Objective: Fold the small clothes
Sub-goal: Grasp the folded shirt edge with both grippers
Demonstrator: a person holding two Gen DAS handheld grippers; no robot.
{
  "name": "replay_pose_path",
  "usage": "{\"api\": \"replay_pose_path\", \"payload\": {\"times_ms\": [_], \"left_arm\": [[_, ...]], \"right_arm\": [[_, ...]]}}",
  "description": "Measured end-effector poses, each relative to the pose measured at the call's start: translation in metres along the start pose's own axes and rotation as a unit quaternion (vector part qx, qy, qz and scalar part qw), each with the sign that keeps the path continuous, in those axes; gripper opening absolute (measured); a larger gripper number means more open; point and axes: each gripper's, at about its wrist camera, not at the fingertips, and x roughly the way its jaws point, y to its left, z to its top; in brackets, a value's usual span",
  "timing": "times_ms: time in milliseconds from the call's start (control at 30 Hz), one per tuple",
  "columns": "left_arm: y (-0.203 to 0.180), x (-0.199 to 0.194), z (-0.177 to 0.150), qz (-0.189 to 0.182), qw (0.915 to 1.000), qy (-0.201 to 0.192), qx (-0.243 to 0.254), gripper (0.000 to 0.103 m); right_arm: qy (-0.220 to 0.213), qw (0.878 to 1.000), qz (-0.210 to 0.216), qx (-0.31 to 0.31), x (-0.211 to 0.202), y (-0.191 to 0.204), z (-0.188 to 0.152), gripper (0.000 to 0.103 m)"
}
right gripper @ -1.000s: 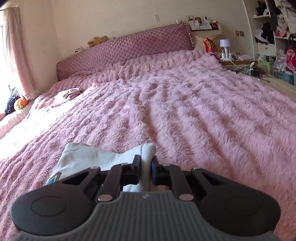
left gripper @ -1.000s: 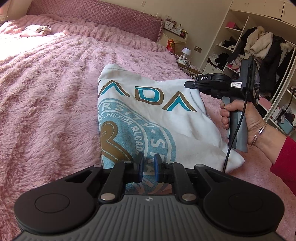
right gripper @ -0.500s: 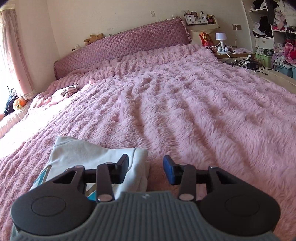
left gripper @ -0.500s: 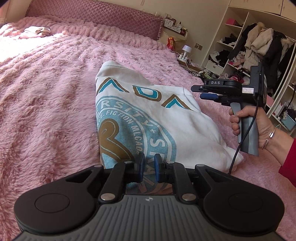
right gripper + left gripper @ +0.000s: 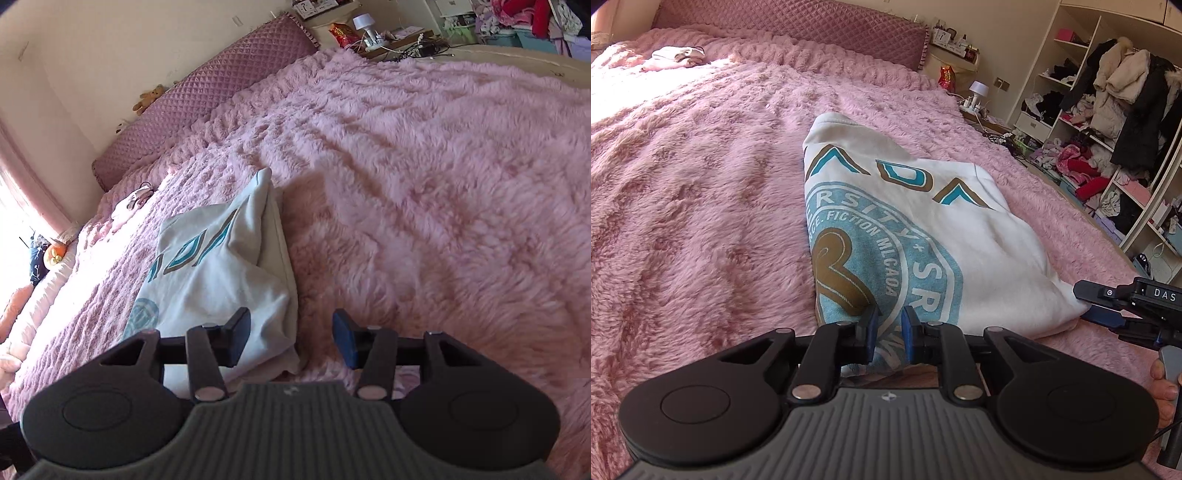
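A white sweatshirt (image 5: 923, 221) with teal and brown print lies folded on the pink fluffy bedspread (image 5: 701, 203). My left gripper (image 5: 888, 330) is shut on the sweatshirt's near edge. My right gripper (image 5: 291, 336) is open, its jaws either side of the sweatshirt's (image 5: 221, 273) near right corner; it holds nothing. In the left wrist view the right gripper (image 5: 1097, 306) sits at the garment's right corner.
A small folded pink and white garment (image 5: 677, 57) lies far up the bed near the quilted headboard (image 5: 794, 18). An open wardrobe (image 5: 1108, 110) full of clothes stands to the right. A bedside shelf holds a lamp (image 5: 977, 90).
My right gripper let go of the sweatshirt's far right edge, opened, and moved back to the near right corner. My left gripper stayed shut on the near edge.
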Motion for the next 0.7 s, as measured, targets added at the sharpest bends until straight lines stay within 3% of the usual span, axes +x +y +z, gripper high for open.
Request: {"api": "replay_pose_path", "payload": {"times_ms": [33,100,267,367,433,500,600,700], "left_arm": [[0.000,0.000,0.000,0.001,1.0000,0.001,0.000,0.020],[-0.001,0.000,-0.001,0.002,1.0000,0.005,0.002,0.020],[0.008,0.000,0.003,-0.001,0.9993,0.017,-0.033,0.013],[0.009,0.002,0.004,0.003,0.9986,0.024,-0.046,0.012],[0.009,-0.003,0.006,0.001,0.9977,0.018,-0.065,0.012],[0.002,-0.013,0.011,-0.004,0.9986,-0.002,-0.054,0.014],[-0.016,-0.025,0.020,-0.011,0.9993,-0.030,-0.020,0.019],[-0.028,-0.020,0.030,-0.021,0.9989,-0.042,-0.003,0.024]], "right_arm": [[0.001,1.000,0.003,0.005,0.001,0.001,-0.004,0.036],[0.002,1.000,0.005,0.000,0.004,0.005,-0.009,0.005],[-0.008,1.000,-0.001,0.005,0.001,0.004,-0.006,0.003],[0.009,1.000,-0.009,0.018,0.008,-0.004,-0.011,0.004],[0.008,1.000,-0.011,0.018,0.008,-0.006,-0.014,0.010],[-0.004,1.000,-0.007,0.025,0.000,-0.007,-0.011,0.020],[-0.047,0.999,0.000,0.014,-0.019,0.001,-0.001,0.021],[-0.063,0.997,0.041,-0.021,-0.025,0.019,0.010,0.030]]}}
